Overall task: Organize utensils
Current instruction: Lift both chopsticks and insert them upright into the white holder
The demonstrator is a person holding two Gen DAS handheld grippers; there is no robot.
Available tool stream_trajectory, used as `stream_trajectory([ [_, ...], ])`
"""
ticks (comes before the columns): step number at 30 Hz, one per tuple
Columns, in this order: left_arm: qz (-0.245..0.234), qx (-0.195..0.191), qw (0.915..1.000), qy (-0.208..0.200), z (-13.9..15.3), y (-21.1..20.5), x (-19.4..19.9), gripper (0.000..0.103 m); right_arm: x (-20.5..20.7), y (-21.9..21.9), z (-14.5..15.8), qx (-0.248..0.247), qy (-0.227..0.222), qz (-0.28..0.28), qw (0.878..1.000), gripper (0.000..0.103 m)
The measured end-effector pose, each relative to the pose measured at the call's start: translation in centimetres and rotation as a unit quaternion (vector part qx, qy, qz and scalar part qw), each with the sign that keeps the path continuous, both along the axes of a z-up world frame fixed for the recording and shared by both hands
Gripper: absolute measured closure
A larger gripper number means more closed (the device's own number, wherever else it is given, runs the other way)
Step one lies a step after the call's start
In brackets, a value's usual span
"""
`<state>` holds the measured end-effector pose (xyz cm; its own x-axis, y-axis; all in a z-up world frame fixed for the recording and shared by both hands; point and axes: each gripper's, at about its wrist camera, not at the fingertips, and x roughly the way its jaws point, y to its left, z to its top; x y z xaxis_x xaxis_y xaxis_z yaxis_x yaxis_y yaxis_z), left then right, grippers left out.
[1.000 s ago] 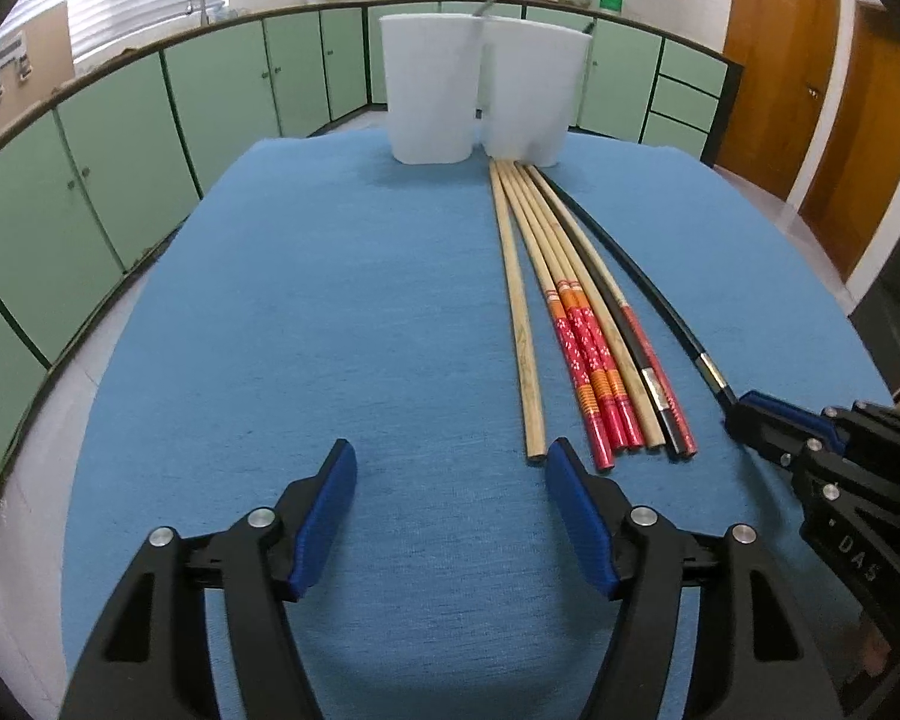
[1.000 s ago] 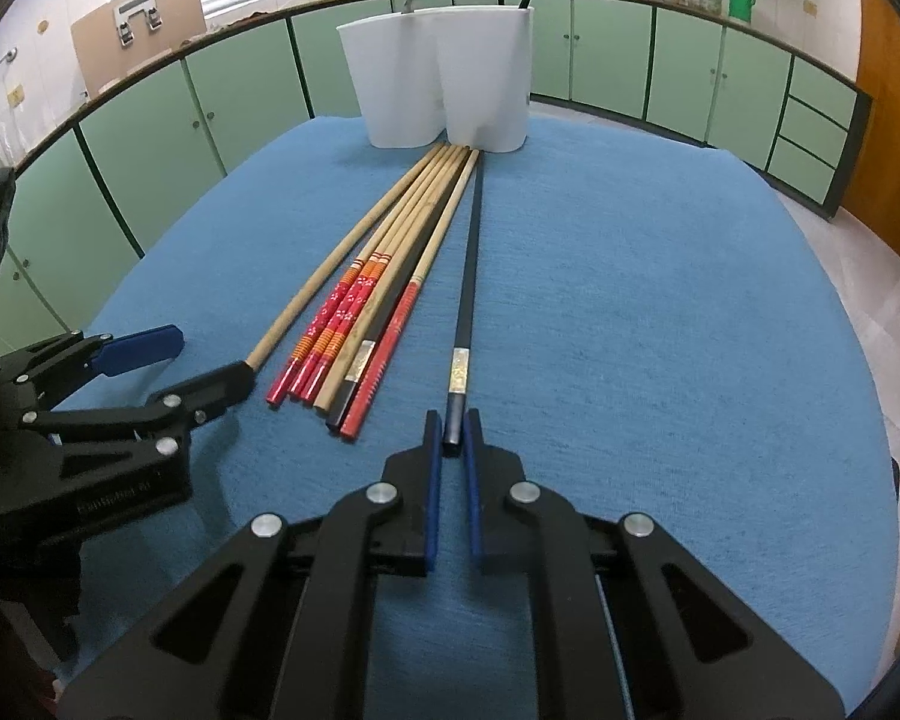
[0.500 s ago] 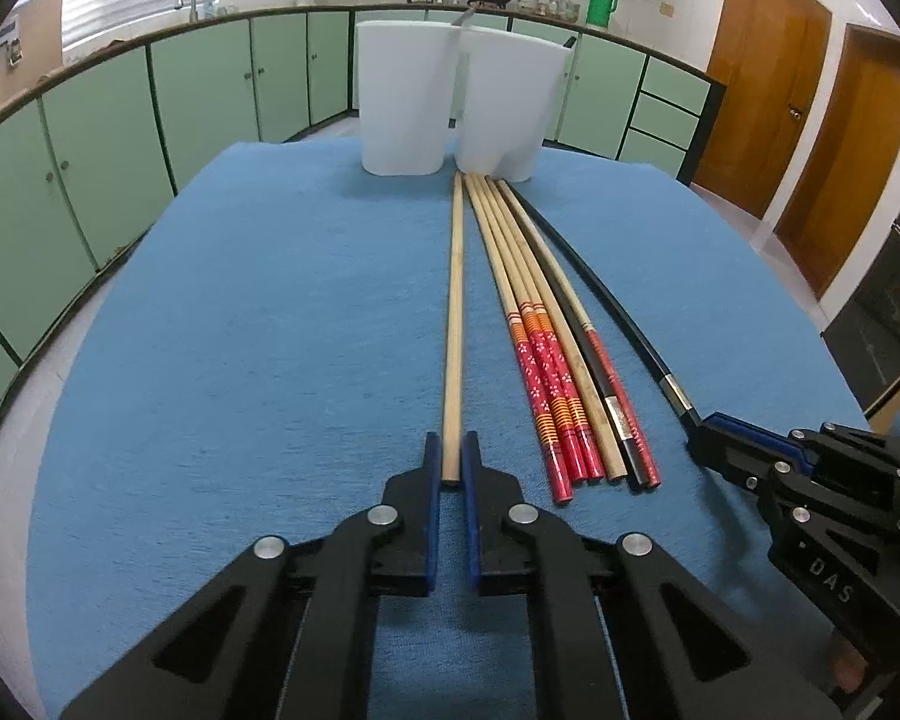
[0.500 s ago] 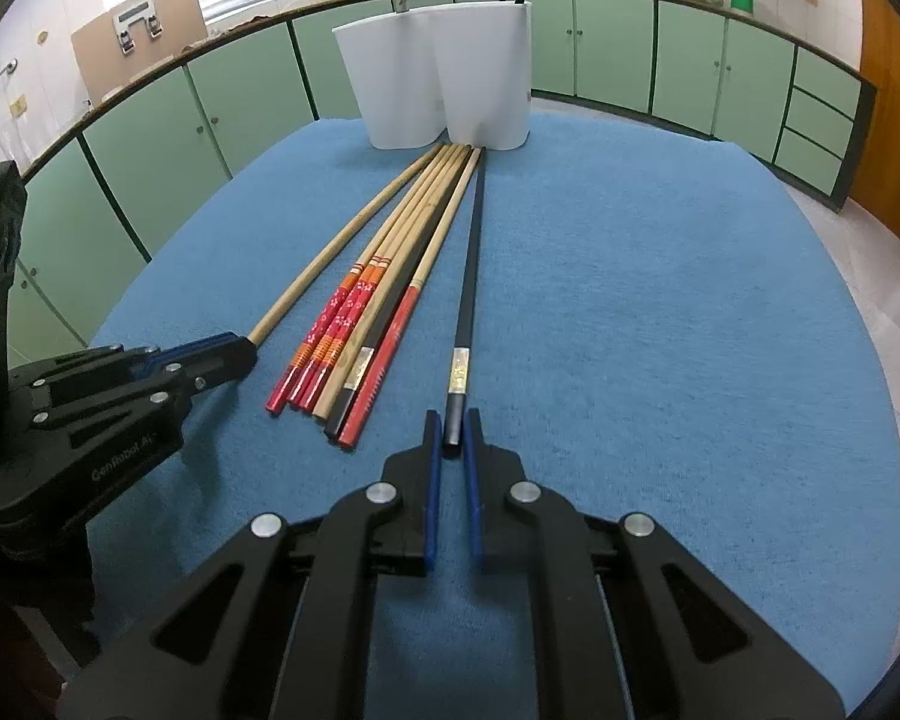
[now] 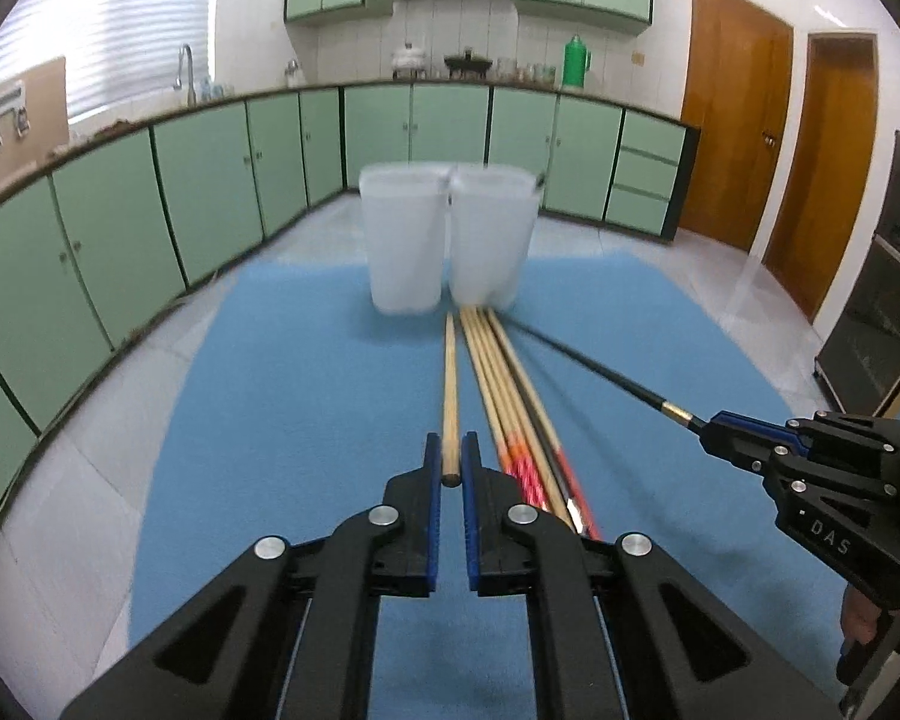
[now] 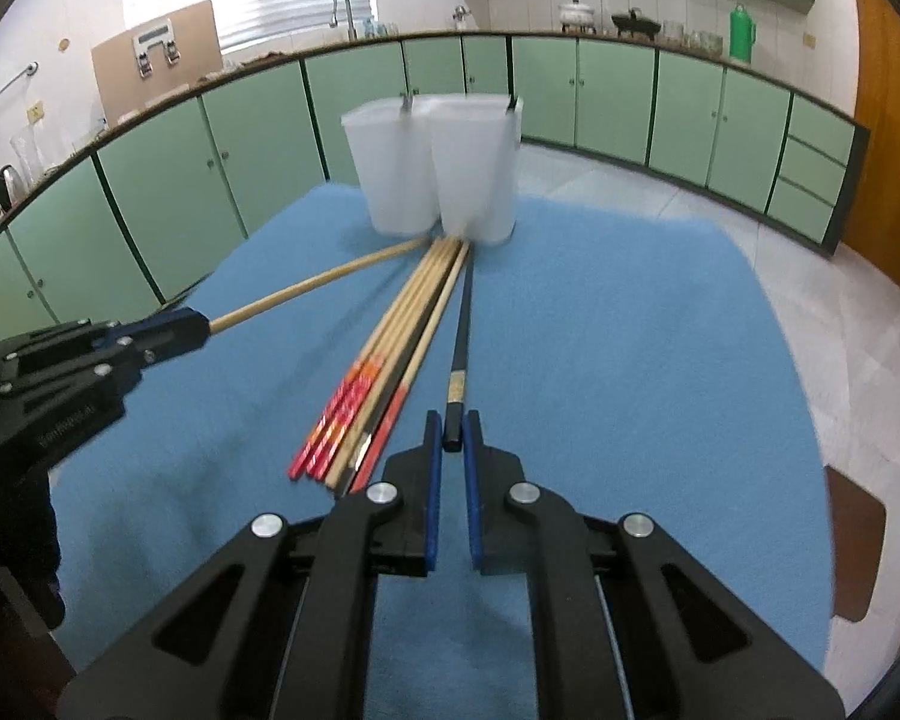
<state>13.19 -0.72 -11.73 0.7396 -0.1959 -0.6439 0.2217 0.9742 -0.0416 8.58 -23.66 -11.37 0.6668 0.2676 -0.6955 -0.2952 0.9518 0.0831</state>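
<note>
Two tongs we see, and each one is clamped on the near end of one chopstick. The left tongs [image 5: 450, 468] grip a plain wooden chopstick [image 5: 449, 384] between the blue pads [image 5: 431, 480]; its far tip reaches toward the white cups [image 5: 444, 240]. The jaws of the left tongs have just been closing, and the wooden stick is between them. The right tongs [image 6: 452, 435] are pressed together on a black chopstick [image 6: 463, 336] with a gold band near its end. In the left wrist view we also see the right tongs at the right side, with the black stick running slanted from them toward the cups. In the right wrist view the left tongs show at the left, and the wooden stick goes from them toward the cup base.

Between the two held sticks lies a bundle of chopsticks [image 6: 384, 372] on the blue bench [image 6: 630, 360]. Some have red and orange patterned ends, one is dark, some are plain wood. Their far tips are gathered just before the cups, and the near ends spread a little.

The two cups stand side by side, touching, at the far part of the bench. Thin utensil tips show above their rims, but we cannot tell what they are. Behind are green cabinets [image 5: 210, 180] and brown doors [image 5: 738, 132].
</note>
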Motion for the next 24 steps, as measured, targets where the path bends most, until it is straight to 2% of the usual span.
stream_trajectory([
  [13, -0.018, -0.039, 0.9968, -0.067, 7.1, 1.2, 2.6, 0.097, 3.4, -2.4, 8.5, 0.031, -0.067, 0.01, 0.997, 0.097],
  [24, -0.035, -0.055, 0.9937, -0.091, 10.8, 1.2, 7.0, 0.097, 8.7, -1.8, 14.1, 0.027, -0.08, 0.046, 0.995, 0.097],
])
